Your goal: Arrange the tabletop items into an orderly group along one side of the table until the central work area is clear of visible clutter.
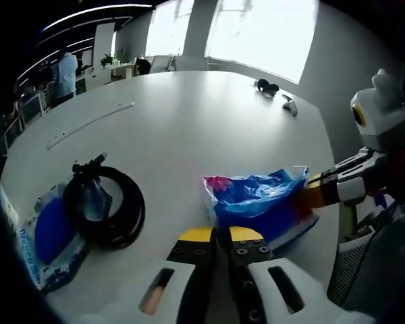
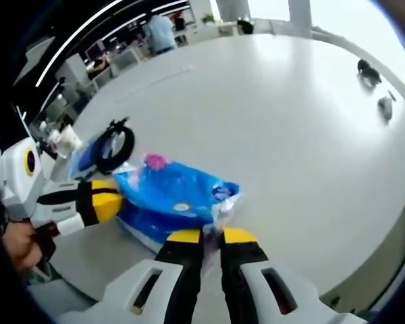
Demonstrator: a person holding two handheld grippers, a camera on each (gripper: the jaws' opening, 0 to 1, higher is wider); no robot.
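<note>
White counter (image 1: 189, 115), broad and round-edged. Blue plastic package (image 1: 260, 199) lies near its close edge. Left tool (image 1: 219, 236) pinches the package's edge, jaws pressed together on it; right tool (image 2: 211, 237) likewise pinches the opposite crinkled end. Beside it, apart: black coiled cable (image 1: 104, 206) resting on a smaller blue-and-white pouch (image 1: 47, 236).

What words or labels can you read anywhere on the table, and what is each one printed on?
"Deli..." or something like it, in blue letters on the white edge of the blue pack under the black cable coil: too blurred to read for certain.
Round label on the blue plastic bag: too small to read.
</note>
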